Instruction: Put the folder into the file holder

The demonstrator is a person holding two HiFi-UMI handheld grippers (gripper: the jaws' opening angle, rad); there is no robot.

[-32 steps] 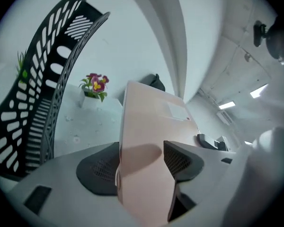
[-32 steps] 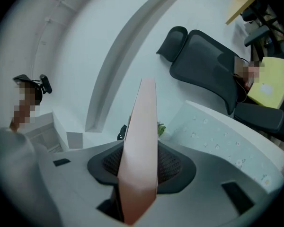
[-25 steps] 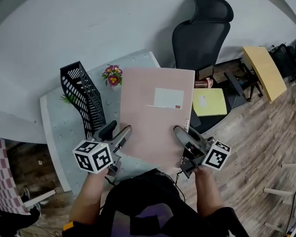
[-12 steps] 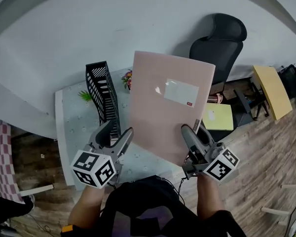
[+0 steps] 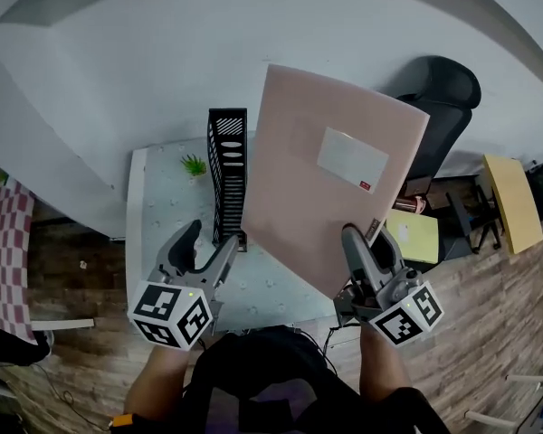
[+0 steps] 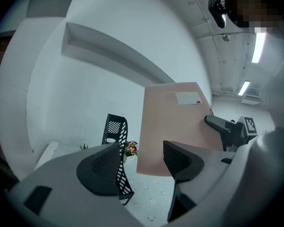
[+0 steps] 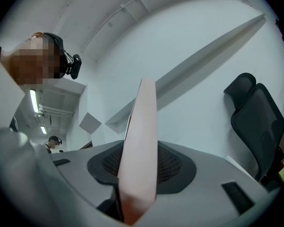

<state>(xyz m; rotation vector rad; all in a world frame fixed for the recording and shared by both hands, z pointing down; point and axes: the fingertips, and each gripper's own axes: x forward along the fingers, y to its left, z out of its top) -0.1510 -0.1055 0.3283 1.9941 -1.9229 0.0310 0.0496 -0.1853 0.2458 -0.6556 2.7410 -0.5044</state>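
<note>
Pink flat cardboard folder (image 7: 139, 145) is clamped edge-on in the right gripper (image 7: 141, 164). Both black ribbed pads press on its faces near one lower corner, and the jaws stand part-closed at the folder's thickness.
- Head view: the folder (image 5: 326, 179) stands up from the right gripper (image 5: 355, 242) and tilts away from it, clear of the table. Its white rectangular label (image 5: 353, 158) is on the face towards the camera, far from the jaws.
- Left gripper (image 6: 141, 155): jaws apart, nothing between the pads. The folder (image 6: 170, 126) shows beyond the gap, ahead of the jaws and on their right side.
- Head view: the inner jaw tip of the left gripper (image 5: 210, 240) sits just beside the folder's lower left edge. Can't tell if they touch.
- Black perforated file holder (image 5: 226, 174) stands upright on the pale patterned table (image 5: 163, 233), ahead of the left jaws and just left of the folder's edge. The folder is not in it. From the left gripper it (image 6: 114, 136) sits partly behind the left jaw.
- Beyond the holder: a small green plant (image 5: 194, 165) on its far left side, and a pot of pink and yellow flowers (image 6: 131, 148) between holder and folder.
- Beyond the right jaws: a black mesh-back office chair (image 5: 443, 107) behind the folder's top right corner, also at the right of the right gripper view (image 7: 258, 122). A yellow-green sheet (image 5: 414, 236) lies just right of the right gripper.
</note>
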